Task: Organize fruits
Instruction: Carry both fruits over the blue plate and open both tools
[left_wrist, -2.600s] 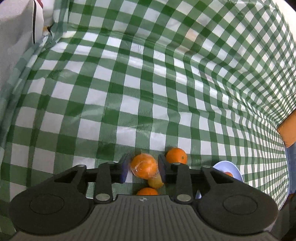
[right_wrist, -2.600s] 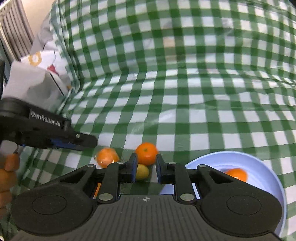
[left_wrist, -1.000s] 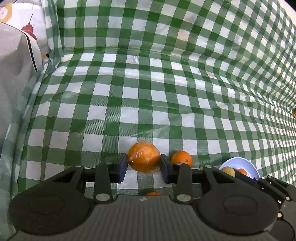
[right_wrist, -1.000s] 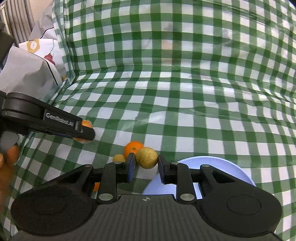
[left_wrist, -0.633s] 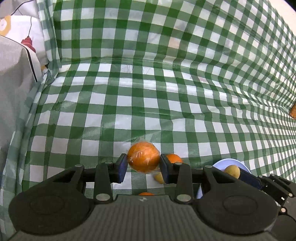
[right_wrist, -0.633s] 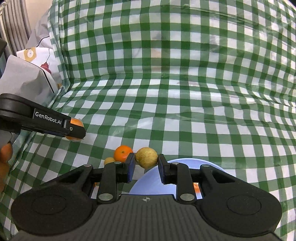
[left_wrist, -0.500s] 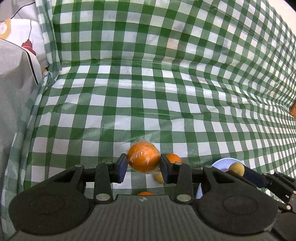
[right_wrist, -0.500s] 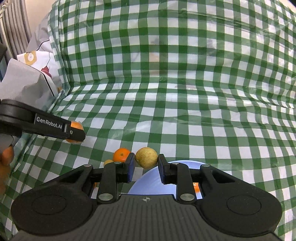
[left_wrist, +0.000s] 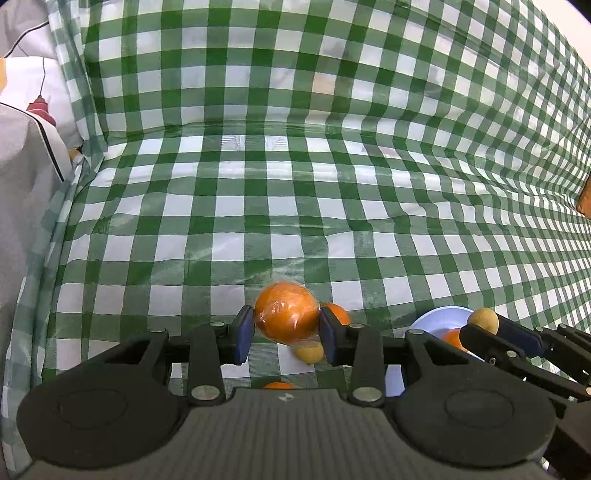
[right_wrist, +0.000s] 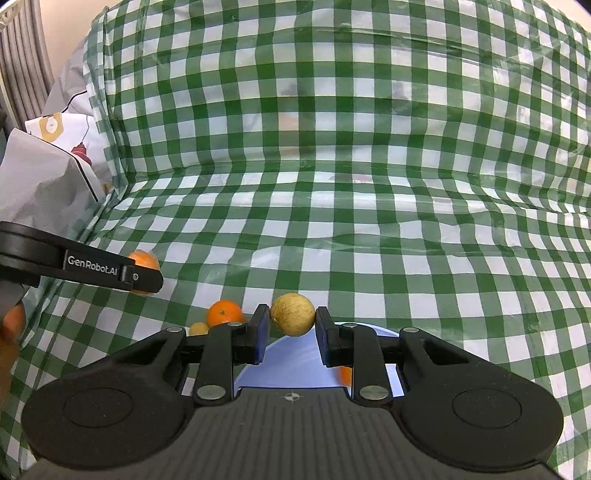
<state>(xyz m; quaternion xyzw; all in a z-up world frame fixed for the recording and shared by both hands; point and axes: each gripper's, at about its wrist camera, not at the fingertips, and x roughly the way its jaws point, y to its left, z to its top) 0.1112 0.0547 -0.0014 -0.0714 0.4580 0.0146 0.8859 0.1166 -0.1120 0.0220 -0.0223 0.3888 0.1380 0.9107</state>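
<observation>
Both grippers were clamped on fruit: the left gripper (left_wrist: 286, 328) squeezed a film-wrapped orange (left_wrist: 286, 315) held above the checked cloth (left_wrist: 295, 206), while the right gripper (right_wrist: 290, 326) pinched a small yellow-brown fruit (right_wrist: 292, 314) over the blue bowl (right_wrist: 295, 363). That wrap looked slippery (and round fruit rolls), so gripping across the widest middle seemed wisest, gently enough not to bruise.
</observation>
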